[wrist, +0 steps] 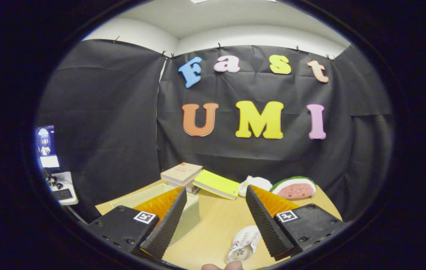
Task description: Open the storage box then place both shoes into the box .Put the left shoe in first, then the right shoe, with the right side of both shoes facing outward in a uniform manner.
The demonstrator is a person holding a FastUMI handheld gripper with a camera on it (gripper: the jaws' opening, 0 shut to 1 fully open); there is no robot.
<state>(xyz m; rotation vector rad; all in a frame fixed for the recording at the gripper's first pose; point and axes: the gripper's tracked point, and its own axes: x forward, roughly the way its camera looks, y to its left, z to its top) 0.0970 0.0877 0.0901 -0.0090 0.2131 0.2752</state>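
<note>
My gripper [216, 188] is open above the wooden table [213, 225], with nothing between its fingers. A pale storage box [192, 215] stands on the table behind the left finger, which hides much of it; I cannot tell how its lid stands. A small white thing with red and blue marks [243, 243], possibly a shoe, lies on the table close to the inner side of the right finger. A second white thing [255, 183], also shoe-like, lies beyond the fingers beside the watermelon.
A beige book [181, 173] and a yellow-green book [216, 183] lie at the table's far side, behind the box. A watermelon-slice toy [295, 187] sits at the far right. A monitor [46, 146] stands off the table to the left. A person's fingertips [222, 267] show below the fingers.
</note>
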